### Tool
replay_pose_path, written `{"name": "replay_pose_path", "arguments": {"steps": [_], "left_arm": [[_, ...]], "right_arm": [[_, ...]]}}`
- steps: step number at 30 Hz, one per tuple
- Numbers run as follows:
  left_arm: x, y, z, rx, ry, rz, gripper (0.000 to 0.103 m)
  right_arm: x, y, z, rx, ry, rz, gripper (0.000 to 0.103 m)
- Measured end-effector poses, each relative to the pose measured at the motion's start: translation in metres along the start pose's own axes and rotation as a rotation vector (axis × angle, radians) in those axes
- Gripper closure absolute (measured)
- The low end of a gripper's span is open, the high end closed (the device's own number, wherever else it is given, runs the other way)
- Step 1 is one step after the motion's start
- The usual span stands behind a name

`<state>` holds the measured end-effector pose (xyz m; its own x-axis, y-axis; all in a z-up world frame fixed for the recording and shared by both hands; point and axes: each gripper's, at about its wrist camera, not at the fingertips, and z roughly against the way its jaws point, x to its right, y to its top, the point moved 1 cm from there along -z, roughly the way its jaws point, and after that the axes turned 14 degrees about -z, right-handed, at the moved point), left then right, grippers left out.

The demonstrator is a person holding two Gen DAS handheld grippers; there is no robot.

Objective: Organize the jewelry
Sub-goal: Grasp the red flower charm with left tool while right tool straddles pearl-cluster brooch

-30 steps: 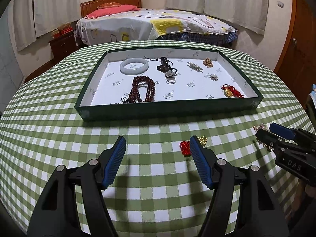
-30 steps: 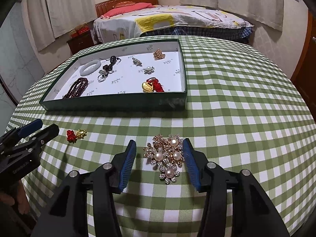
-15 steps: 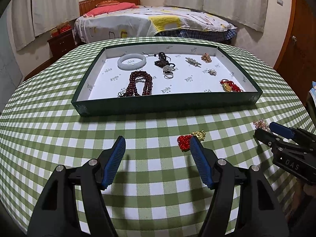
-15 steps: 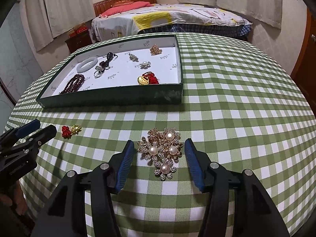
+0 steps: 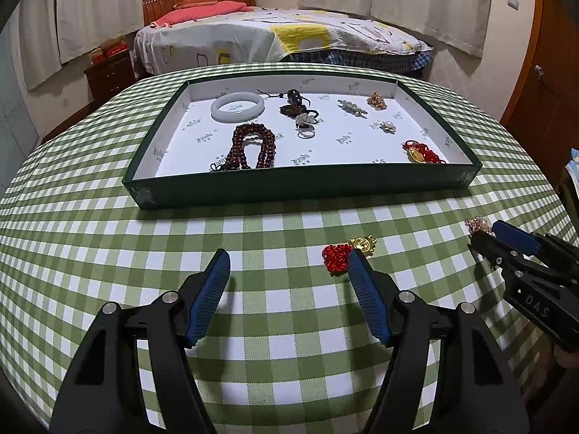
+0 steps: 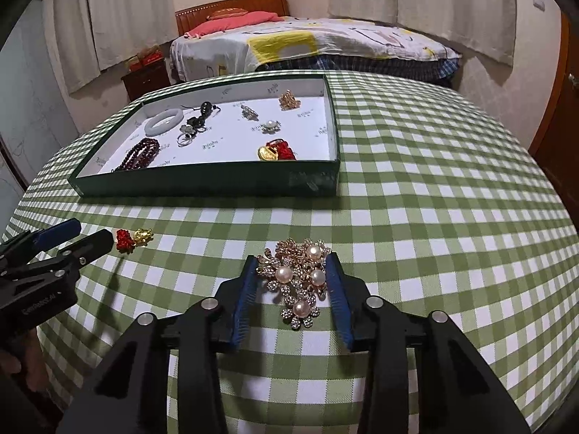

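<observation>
Jaws of my right gripper (image 6: 295, 282) closing around one gold four-pearl rhinestone brooch (image 6: 297, 278); my left gripper (image 5: 289, 282) gapes empty beside one red-knotted gold charm (image 5: 347, 253).

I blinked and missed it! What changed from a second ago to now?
The right gripper is closing: its fingers have drawn in around the pearl brooch on the tablecloth. The left gripper stayed open beside the red and gold charm. The tray looks unchanged.

Green-checked table (image 6: 434, 188) carries a green tray (image 6: 202, 181), pearl brooch (image 6: 300, 278) and what looks like a red-gold charm (image 6: 132, 238).
</observation>
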<state>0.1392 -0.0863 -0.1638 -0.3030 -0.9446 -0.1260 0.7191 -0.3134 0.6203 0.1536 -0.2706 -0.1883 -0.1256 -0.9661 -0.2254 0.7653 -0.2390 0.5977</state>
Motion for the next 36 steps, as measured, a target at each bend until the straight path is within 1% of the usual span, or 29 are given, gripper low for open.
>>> {"name": "replay_pose_path", "arguments": {"steps": [13, 25, 26, 27, 28, 29, 30, 31, 32, 36], "left_arm": [[0.005, 0.003, -0.005, 0.001, -0.019, -0.004, 0.037], [0.016, 0.010, -0.014, 0.000, -0.043, -0.039, 0.039], [0.017, 0.010, -0.014, 0.000, -0.044, -0.041, 0.044], [0.018, 0.010, -0.016, -0.004, -0.052, -0.049, 0.051], [0.018, 0.010, -0.017, -0.011, -0.062, -0.055, 0.054], [0.019, 0.010, -0.018, -0.015, -0.068, -0.057, 0.059], [0.019, 0.010, -0.018, -0.010, -0.076, -0.058, 0.070], [0.020, 0.010, -0.017, -0.008, -0.080, -0.067, 0.075], [0.020, 0.010, -0.017, -0.009, -0.079, -0.076, 0.085], [0.019, 0.007, -0.016, -0.008, -0.088, -0.082, 0.087]], "right_arm": [[-0.007, -0.001, 0.005, 0.005, 0.031, 0.001, 0.065], [-0.005, 0.000, 0.004, -0.005, 0.042, -0.007, 0.065], [-0.005, 0.000, 0.004, -0.005, 0.043, -0.009, 0.065], [-0.005, 0.000, 0.004, -0.005, 0.044, -0.010, 0.065], [-0.005, 0.000, 0.004, -0.006, 0.044, -0.011, 0.065], [-0.005, 0.000, 0.004, -0.006, 0.045, -0.012, 0.065], [-0.005, 0.000, 0.003, -0.006, 0.046, -0.014, 0.065], [-0.004, 0.000, 0.003, -0.006, 0.047, -0.015, 0.065], [-0.004, 0.000, 0.003, -0.006, 0.048, -0.017, 0.065], [-0.004, 0.000, 0.003, -0.008, 0.050, -0.020, 0.065]]}}
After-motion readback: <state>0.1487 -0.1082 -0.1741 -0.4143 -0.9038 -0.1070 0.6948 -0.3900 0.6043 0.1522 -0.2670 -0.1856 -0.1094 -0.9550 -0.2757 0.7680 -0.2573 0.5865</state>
